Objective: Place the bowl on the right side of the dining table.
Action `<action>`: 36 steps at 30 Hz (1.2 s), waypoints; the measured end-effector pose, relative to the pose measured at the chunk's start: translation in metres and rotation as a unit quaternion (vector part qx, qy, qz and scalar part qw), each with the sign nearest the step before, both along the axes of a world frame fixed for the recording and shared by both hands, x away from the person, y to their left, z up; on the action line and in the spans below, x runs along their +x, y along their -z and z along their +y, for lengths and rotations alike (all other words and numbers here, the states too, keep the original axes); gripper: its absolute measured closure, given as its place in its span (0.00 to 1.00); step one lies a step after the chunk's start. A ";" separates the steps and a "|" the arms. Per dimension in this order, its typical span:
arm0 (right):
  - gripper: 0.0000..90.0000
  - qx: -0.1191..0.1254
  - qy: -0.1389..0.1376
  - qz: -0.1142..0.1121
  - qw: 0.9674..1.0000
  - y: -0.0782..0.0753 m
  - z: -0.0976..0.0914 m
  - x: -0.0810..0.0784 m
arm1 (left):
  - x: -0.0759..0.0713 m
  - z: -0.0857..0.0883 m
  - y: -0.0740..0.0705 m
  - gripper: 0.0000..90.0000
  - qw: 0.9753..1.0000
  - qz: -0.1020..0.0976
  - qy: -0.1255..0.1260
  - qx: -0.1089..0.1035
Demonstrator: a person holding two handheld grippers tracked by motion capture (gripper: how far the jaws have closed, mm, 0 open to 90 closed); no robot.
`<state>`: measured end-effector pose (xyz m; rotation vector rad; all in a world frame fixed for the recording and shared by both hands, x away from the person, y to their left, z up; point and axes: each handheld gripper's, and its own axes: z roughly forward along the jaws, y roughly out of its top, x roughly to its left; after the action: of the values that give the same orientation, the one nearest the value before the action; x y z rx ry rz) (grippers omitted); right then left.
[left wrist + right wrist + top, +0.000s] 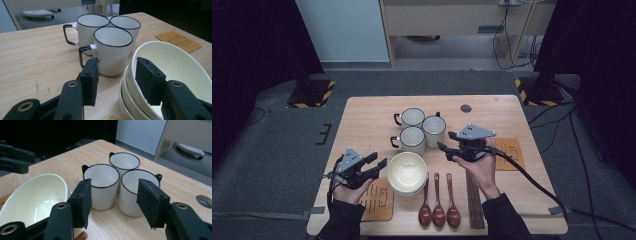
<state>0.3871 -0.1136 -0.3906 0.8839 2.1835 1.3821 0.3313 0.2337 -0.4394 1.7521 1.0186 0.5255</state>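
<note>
Right now my left gripper [379,163] hangs beside the stack of cream bowls [407,173], its jaws apart; in the left gripper view the right pad stands over the top bowl's glossy rim [140,53] and the left pad over bare wood, though I cannot tell whether either touches. My right gripper [443,148] points at the three mugs [418,128], jaws apart with nothing between them — in its own view the felt-like black pads frame the two nearer mugs [117,191]. Those mugs are white and faintly ribbed down their sides, with thin black rims and black looped handles, standing upright in a tight cluster, walls just touching. They sit just beyond the bowls on the pale wood-grain table [367,115]. Near my edge lie three dark, polished wooden spoons [438,202] side by side, bowls toward me, and a bundle of dark chopsticks [474,200] to their right. A flat orange-brown coaster [379,200] with dark line marks lies under my left hand — another [512,150] lies by my right.
</note>
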 end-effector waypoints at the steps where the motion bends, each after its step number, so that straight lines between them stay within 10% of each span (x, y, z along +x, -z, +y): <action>1: 0.51 0.001 -0.003 0.000 1.000 0.000 0.002 0.000 | 0.000 -0.001 0.000 0.58 1.000 0.000 0.002 0.002; 36: 0.65 0.005 -0.059 0.058 0.997 0.031 0.056 -0.005 | 0.007 -0.023 0.014 0.80 0.999 0.034 0.028 0.018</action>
<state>0.3818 -0.0580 -0.4212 0.8725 2.3514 1.4297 0.3386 0.2112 -0.4535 1.8368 1.0087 0.4547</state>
